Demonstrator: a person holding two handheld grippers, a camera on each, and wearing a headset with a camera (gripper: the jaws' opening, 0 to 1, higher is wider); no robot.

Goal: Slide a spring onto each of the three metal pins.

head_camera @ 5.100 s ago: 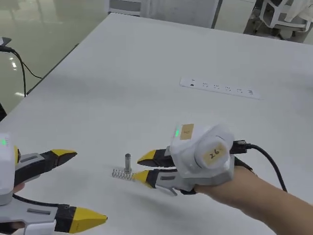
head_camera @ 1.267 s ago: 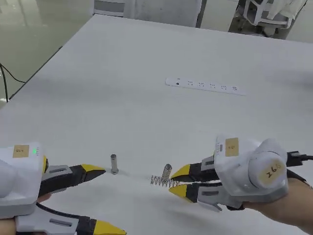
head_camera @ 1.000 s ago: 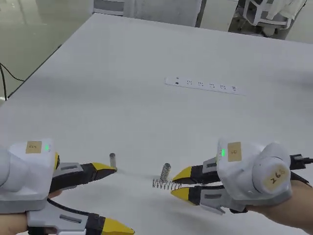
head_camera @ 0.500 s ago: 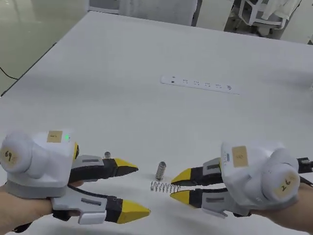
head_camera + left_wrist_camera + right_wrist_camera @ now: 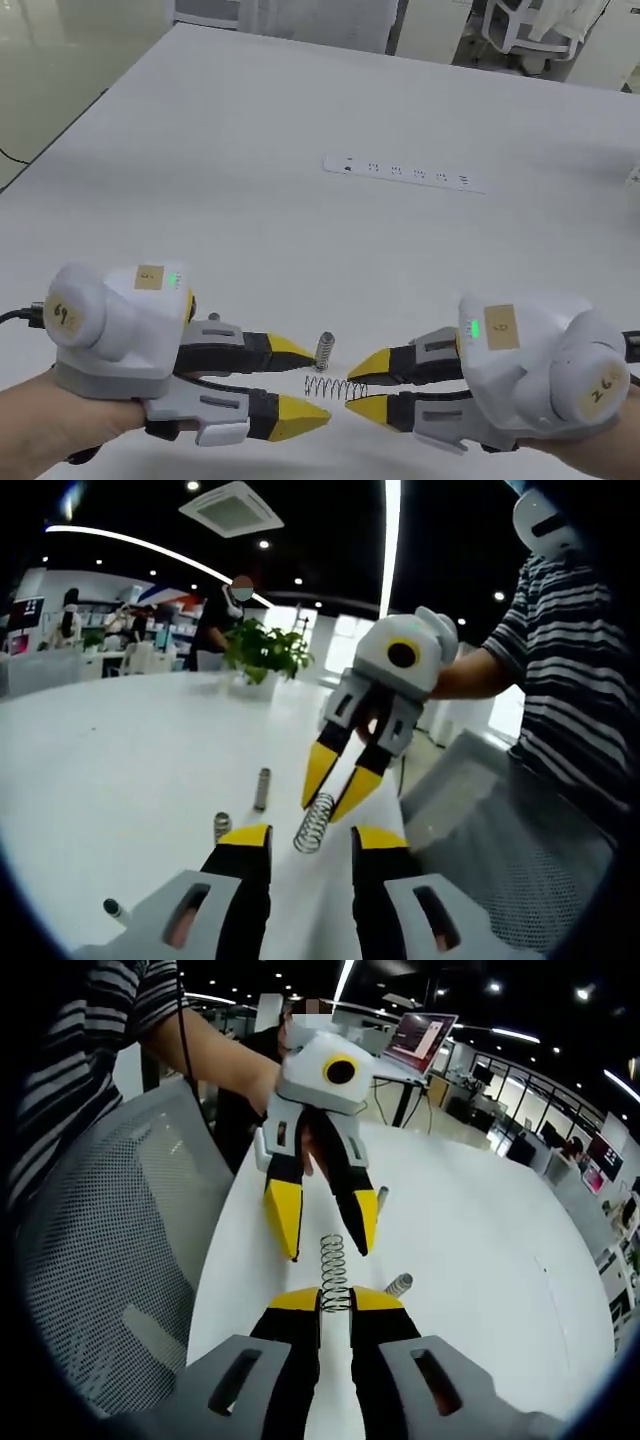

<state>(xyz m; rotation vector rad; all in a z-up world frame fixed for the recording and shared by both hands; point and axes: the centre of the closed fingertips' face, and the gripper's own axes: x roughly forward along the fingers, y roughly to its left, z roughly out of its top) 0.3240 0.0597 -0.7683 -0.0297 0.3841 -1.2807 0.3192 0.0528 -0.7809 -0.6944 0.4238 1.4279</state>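
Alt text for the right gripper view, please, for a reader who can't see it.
The right gripper pinches the near end of a spring between its yellow-tipped jaws, above a white table. The left gripper faces it, jaws open either side of the spring's far end. A metal pin sits on the table just beside the right gripper.

A wide white table (image 5: 250, 150) carries a flat white power strip (image 5: 403, 173). Beyond its far edge stand office chairs (image 5: 520, 30). To the left lies glossy pale floor (image 5: 60, 60). The dark ceiling holds spotlights, a long light strip (image 5: 392, 540) and a square vent (image 5: 230, 507) — a potted plant (image 5: 265, 650) and a grey mesh chair (image 5: 120, 1220) stand nearby.
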